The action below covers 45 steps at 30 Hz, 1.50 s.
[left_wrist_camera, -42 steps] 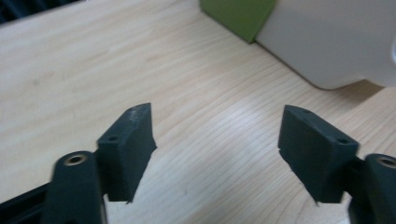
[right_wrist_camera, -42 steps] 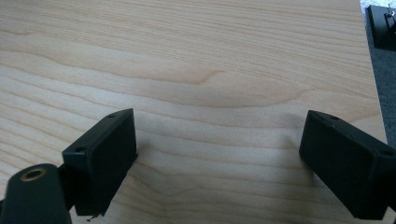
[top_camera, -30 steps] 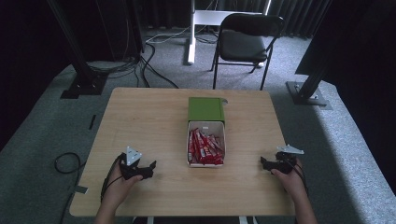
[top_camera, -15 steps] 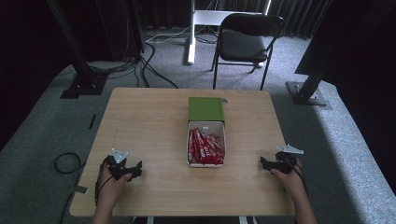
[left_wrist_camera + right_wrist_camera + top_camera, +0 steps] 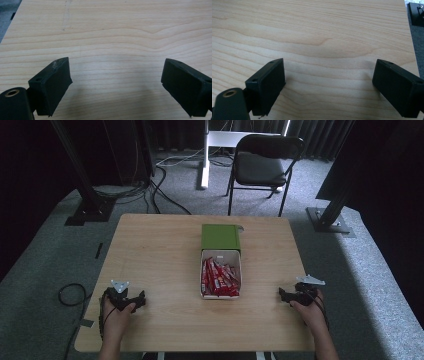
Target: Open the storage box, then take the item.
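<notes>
both black two-jaw grippers, left gripper [image 5: 116, 82] and right gripper [image 5: 329, 82], rest spread wide over bare light wooden table [image 5: 160, 245] (the left's jaws just opened further, nothing between); their bodies are cut off below.

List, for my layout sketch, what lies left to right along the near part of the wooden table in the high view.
Left black two-jaw gripper → open white cardboard box of red packets with its green sleeve → right black two-jaw gripper, all on the light wooden table.
</notes>
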### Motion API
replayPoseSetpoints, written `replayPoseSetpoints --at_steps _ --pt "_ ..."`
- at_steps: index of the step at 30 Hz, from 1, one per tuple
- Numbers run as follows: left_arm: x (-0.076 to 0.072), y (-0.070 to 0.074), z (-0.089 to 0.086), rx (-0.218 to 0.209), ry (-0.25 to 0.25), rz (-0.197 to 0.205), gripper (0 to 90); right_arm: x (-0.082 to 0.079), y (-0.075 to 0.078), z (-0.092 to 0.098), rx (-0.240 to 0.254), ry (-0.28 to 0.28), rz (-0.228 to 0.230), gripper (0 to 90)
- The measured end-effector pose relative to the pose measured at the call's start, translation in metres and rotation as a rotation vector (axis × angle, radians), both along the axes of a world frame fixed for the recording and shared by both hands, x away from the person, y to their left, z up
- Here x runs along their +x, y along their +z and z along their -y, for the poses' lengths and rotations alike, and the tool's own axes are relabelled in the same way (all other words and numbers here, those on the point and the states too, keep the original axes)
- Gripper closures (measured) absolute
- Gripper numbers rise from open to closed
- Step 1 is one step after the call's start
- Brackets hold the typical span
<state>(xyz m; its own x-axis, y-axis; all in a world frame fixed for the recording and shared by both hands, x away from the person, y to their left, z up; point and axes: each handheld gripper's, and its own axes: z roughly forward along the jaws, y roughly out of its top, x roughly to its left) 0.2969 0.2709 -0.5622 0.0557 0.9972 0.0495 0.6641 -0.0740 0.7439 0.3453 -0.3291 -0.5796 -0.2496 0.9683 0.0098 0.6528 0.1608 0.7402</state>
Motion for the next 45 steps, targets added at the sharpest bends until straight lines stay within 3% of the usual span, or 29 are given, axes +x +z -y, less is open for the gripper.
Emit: replayPoseSetpoints --at_steps 8,13,16,25,31,35,45 --pt "0.0011 -0.0059 0.0002 0.017 -0.001 -0.026 10.1 0.0003 0.0001 -0.0012 0.002 -0.008 -0.001 10.2" --pt "0.0012 -0.0079 0.0 0.001 0.006 -0.028 9.8 0.0005 0.0001 -0.0014 0.003 -0.008 -0.001 10.2" --pt "0.0012 -0.0084 -0.0008 -0.03 0.025 -0.037 9.9 0.0005 0.0001 -0.0015 0.003 -0.008 -0.002 10.2" --pt "0.0013 -0.0086 -0.001 -0.034 0.05 -0.034 9.7 0.0011 0.0001 -0.0033 0.003 0.001 -0.001 10.2" --pt "0.0019 -0.0087 -0.0011 -0.033 0.045 -0.038 9.1 0.0019 0.0002 -0.0039 -0.001 0.014 0.0 10.2" --pt "0.0036 -0.0093 -0.0009 -0.03 0.033 -0.054 2.1 0.002 0.0002 -0.0048 0.0 0.026 -0.001 10.3" --pt "0.0038 -0.0091 -0.0011 -0.029 0.027 -0.057 2.1 0.0018 0.0004 -0.0061 0.0 0.015 -0.001 10.3"
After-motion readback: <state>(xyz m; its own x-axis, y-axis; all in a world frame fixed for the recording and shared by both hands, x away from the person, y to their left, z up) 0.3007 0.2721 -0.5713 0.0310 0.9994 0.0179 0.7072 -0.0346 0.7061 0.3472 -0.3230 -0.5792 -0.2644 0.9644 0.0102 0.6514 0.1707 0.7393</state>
